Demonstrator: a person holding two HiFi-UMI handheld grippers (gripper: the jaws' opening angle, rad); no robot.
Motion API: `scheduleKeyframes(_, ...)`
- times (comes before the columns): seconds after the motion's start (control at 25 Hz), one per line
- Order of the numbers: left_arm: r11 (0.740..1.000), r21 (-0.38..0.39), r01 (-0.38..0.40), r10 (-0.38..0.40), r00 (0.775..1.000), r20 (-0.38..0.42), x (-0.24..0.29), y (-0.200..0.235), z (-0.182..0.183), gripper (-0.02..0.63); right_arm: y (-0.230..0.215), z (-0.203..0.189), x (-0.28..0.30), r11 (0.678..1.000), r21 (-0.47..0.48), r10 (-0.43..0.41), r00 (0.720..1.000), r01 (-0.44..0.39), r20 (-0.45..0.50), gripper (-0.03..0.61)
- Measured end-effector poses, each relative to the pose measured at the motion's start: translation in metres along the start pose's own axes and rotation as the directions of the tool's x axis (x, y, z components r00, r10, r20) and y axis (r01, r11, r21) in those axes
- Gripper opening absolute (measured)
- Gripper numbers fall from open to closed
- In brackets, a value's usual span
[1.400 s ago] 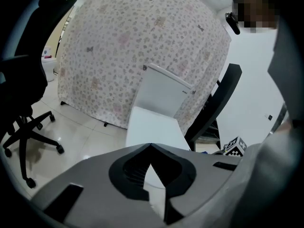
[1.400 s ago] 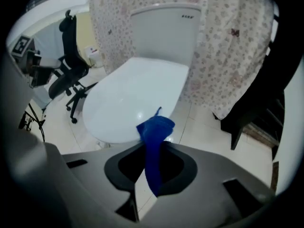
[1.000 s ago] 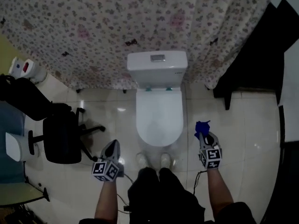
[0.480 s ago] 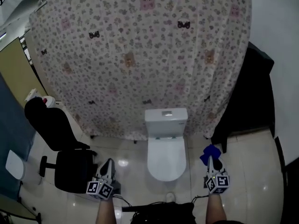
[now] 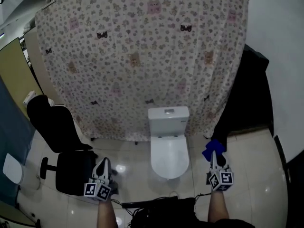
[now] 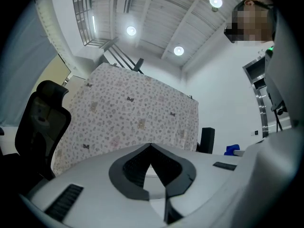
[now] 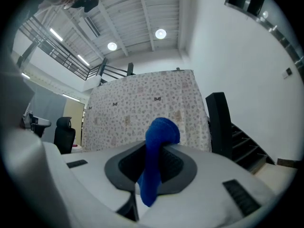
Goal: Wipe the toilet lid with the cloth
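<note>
A white toilet stands against the floral curtain, its lid (image 5: 168, 156) closed and its tank (image 5: 168, 122) behind. My right gripper (image 5: 214, 158) hangs to the right of the bowl, shut on a blue cloth (image 5: 213, 148) that sticks up from its jaws. In the right gripper view the blue cloth (image 7: 156, 156) is pinched between the jaws and bulges above them. My left gripper (image 5: 101, 166) hangs to the left of the toilet, jaws shut with nothing in them. The left gripper view shows its tips (image 6: 151, 146) meeting, pointed at the curtain.
A floral curtain (image 5: 142, 56) hangs behind the toilet. A black office chair (image 5: 61, 141) stands on the left, close to my left gripper. Dark furniture (image 5: 251, 94) stands at the right. Glossy tile floor (image 5: 133, 175) surrounds the toilet. Cables (image 5: 142, 204) lie near the person's feet.
The head view has tilted up, so the toilet looks smaller and more curtain shows. Both grippers sit lower in frame, still flanking the toilet; the cloth stays held.
</note>
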State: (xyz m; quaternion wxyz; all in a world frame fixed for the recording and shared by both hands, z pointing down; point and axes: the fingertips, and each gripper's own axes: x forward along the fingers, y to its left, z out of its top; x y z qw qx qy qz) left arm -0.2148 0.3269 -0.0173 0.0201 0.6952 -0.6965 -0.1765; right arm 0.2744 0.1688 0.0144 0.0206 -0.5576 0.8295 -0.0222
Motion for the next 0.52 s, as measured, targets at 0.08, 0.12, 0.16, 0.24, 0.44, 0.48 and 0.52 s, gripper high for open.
scheduleKeyframes(0.08,1.0,-0.003,0.004,-0.004,1.0,0.005,-0.005,-0.001,0.001,-0.009,0.005,0.002,-0.005,1.0,-0.005,0.002,1.0,-0.002,0.011,0.049)
scheduleKeyframes(0.12,1.0,-0.005,0.008,-0.008,1.0,0.007,-0.008,-0.001,0.001,-0.009,0.006,0.002,-0.008,1.0,-0.007,0.003,1.0,-0.002,0.014,0.049)
scheduleKeyframes(0.16,1.0,-0.002,0.015,-0.015,1.0,0.006,-0.011,-0.003,0.001,-0.009,0.008,0.002,-0.012,1.0,-0.007,0.002,1.0,-0.002,0.017,0.049)
scheduleKeyframes(0.24,0.999,0.017,0.034,-0.034,0.999,-0.001,-0.018,-0.008,0.0,-0.009,0.01,0.001,-0.019,1.0,-0.007,-0.001,1.0,0.001,0.022,0.049)
scheduleKeyframes(0.44,0.997,0.037,0.062,-0.062,0.998,-0.009,-0.032,-0.011,0.006,-0.009,0.018,-0.002,-0.032,1.0,0.0,-0.015,0.999,0.015,0.029,0.049)
scheduleKeyframes(0.48,0.997,0.036,0.064,-0.064,0.998,-0.008,-0.034,-0.01,0.007,-0.009,0.02,-0.002,-0.034,1.0,0.002,-0.016,0.999,0.016,0.029,0.049)
scheduleKeyframes(0.52,0.997,0.034,0.066,-0.066,0.998,-0.006,-0.037,-0.009,0.009,-0.009,0.022,-0.003,-0.037,1.0,0.003,-0.017,0.999,0.017,0.029,0.049)
